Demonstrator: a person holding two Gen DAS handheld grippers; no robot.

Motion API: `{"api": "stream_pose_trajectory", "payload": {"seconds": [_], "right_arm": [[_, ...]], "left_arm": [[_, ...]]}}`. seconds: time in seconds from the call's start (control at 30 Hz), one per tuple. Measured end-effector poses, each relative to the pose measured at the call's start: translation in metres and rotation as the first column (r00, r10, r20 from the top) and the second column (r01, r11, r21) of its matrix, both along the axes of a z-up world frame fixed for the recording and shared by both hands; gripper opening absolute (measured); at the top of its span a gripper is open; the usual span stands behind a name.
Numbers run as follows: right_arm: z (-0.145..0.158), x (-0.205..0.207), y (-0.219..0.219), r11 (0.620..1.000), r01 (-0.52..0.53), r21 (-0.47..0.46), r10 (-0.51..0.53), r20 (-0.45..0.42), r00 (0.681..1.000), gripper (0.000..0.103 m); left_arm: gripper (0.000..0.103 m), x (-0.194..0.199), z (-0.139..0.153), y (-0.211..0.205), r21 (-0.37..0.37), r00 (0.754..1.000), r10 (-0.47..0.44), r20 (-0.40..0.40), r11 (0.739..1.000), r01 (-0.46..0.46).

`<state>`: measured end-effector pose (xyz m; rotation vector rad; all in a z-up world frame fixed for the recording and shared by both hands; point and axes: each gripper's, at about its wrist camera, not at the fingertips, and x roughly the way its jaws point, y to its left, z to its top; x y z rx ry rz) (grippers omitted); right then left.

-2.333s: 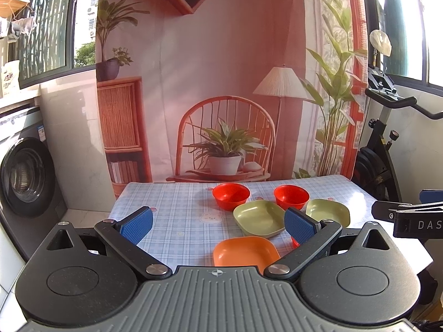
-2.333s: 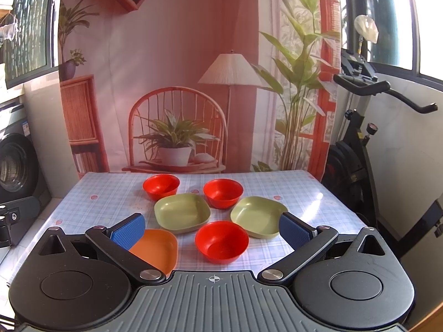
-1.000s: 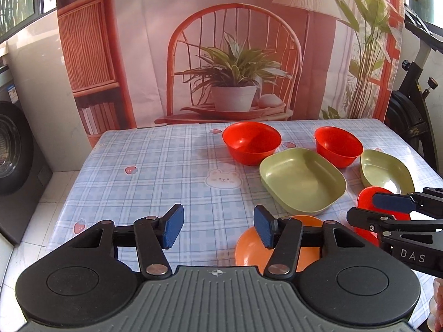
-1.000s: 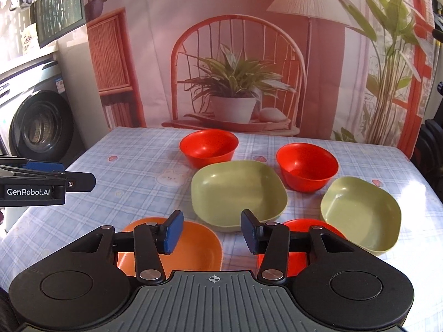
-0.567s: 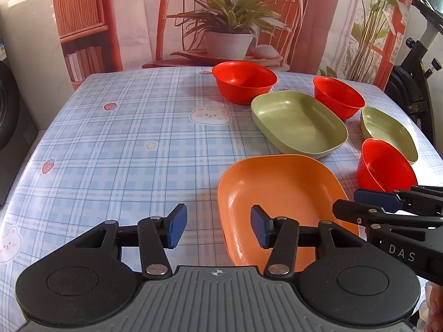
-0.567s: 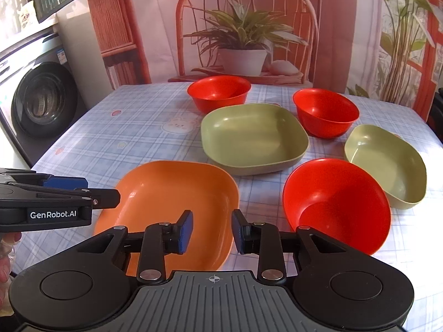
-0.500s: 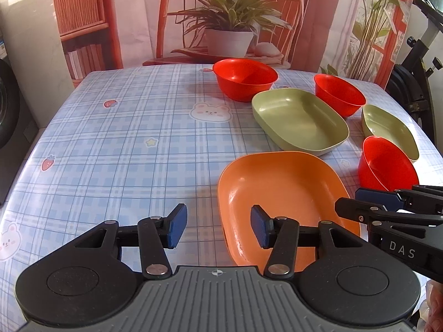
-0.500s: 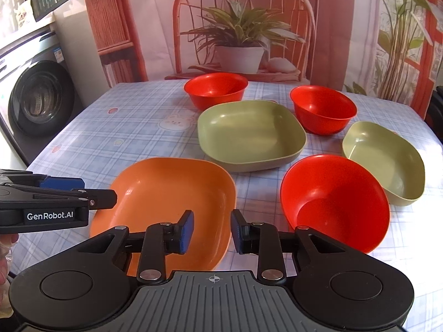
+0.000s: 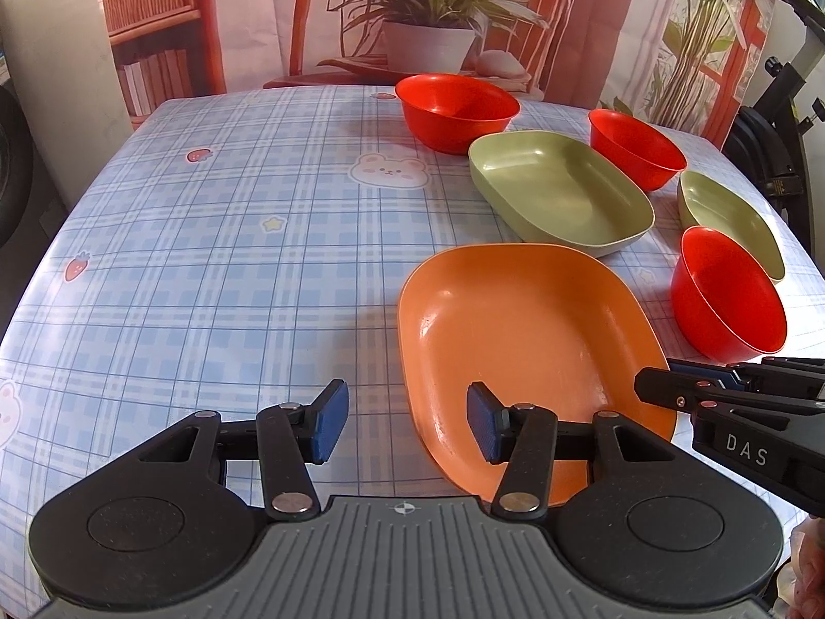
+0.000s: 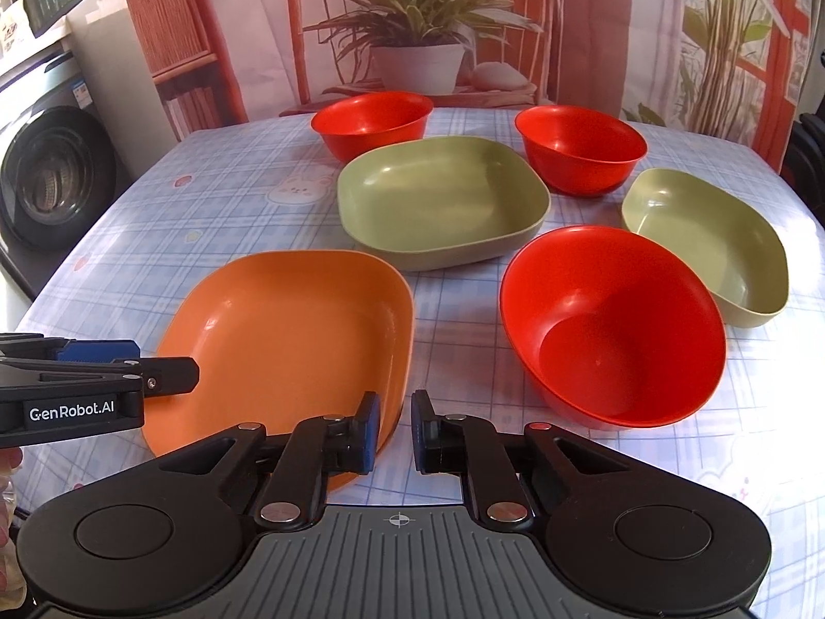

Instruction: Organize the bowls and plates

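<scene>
— What's nearest?

— The orange plate (image 10: 289, 340), its near edge hidden under both tools. The left gripper (image 9: 407, 428) stands half open over the plate's left rim, which lies between the pads; whether either touches it, I can't tell. The right gripper (image 10: 396, 430) has just been closing to a narrow gap at the plate's right rim; a grip isn't clear.

— And beyond?

— A red bowl (image 10: 613, 325) right of the plate, then two green dishes (image 10: 443, 196), two more red bowls (image 10: 374, 121) farthest. The tablecloth (image 9: 206, 237) is bare on the left. A fingertip (image 10: 10, 459) is cut off at the edge.
</scene>
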<state>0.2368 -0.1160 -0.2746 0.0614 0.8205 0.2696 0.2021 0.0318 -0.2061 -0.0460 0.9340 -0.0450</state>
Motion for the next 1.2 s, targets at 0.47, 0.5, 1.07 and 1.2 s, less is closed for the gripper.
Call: {"api": "stream_pose_trajectory", "payload": {"seconds": [0.47,0.5,1.07,1.2], "right_arm": [[-0.003,-0.001,-0.001,1.0,-0.006,0.018,0.007,-0.018,1.0,0.008],[-0.002,-0.001,-0.001,1.0,-0.006,0.018,0.006,-0.018,1.0,0.008],[0.032,-0.004,-0.009,0.998,-0.021,0.054,0.017,0.074,0.997,0.008],[0.051,0.004,-0.018,0.997,-0.031,0.067,0.024,0.105,0.994,0.007]], "left_arm": [[0.012,-0.006,-0.007,-0.002,-0.036,1.0,-0.005,-0.03,0.999,0.004],[0.012,-0.007,-0.006,-0.002,-0.033,1.0,-0.006,-0.03,0.999,0.005],[0.013,-0.013,0.034,-0.006,0.025,0.996,-0.045,0.079,0.999,0.043],[0.014,-0.006,0.049,-0.006,-0.005,0.994,-0.061,0.087,0.998,0.061]]}}
